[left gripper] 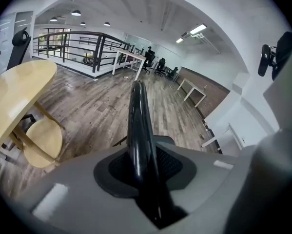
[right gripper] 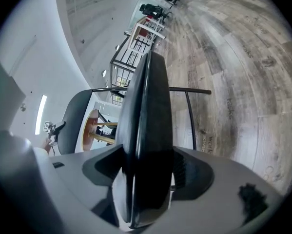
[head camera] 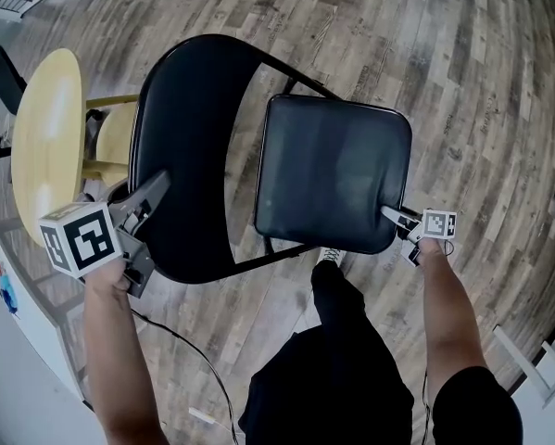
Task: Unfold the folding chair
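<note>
While left gripper [head camera: 155,191] clamps the black chair's [head camera: 258,261] backrest [head camera: 189,137], right gripper [head camera: 395,216] clamps its seat [head camera: 333,170].

Wood floor [right gripper: 228,106] print: "tasks", "work"; rest too small to read.

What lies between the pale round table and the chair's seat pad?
The chair's black backrest, gripped at its rim by the left tool, stands there; the head view shows it.

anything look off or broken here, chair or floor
Nothing stands out. The left gripper is shut on the black backrest and the right gripper on the seat edge. The seat is swung away from the backrest, as expected mid-unfold. No damage or spill shows on the wood floor.
</note>
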`<state>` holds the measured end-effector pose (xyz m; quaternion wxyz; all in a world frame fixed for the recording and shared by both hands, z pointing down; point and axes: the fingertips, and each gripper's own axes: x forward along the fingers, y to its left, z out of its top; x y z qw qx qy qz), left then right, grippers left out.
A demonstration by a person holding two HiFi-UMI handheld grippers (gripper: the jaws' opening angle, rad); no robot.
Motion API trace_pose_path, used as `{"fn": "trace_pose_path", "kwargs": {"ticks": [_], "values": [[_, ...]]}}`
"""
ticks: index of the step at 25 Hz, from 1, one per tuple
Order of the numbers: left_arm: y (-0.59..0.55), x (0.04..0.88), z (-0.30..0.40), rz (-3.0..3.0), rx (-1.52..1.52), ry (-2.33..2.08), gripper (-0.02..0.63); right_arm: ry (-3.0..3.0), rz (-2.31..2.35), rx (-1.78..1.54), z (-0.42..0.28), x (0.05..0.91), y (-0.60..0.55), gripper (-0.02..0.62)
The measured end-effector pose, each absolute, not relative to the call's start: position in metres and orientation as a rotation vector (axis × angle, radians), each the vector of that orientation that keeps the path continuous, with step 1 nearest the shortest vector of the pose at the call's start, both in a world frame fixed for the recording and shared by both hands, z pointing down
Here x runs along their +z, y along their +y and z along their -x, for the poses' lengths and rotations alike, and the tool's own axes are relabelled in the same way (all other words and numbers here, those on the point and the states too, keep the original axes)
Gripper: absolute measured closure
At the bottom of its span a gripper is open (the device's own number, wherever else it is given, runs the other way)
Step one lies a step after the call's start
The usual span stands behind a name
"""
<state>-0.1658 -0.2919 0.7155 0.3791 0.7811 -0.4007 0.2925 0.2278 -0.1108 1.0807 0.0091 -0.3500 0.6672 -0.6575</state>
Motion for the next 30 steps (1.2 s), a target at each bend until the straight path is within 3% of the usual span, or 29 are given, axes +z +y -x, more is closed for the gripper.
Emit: {"fn": "trace_pose_path", "kwargs": {"ticks": [17,30], "values": [[-0.285,0.723,0.159,-1.960,0.639,-0.905,0.512,1.809,1.335,-2.105,-0.289,1.054,-0.052,0.297],[-0.288,0.725,0.157,-1.965,0.680,-0.927,0.517,1.887,1.234,-2.138,-0.194,0.947,-0.116,0.298]]}}
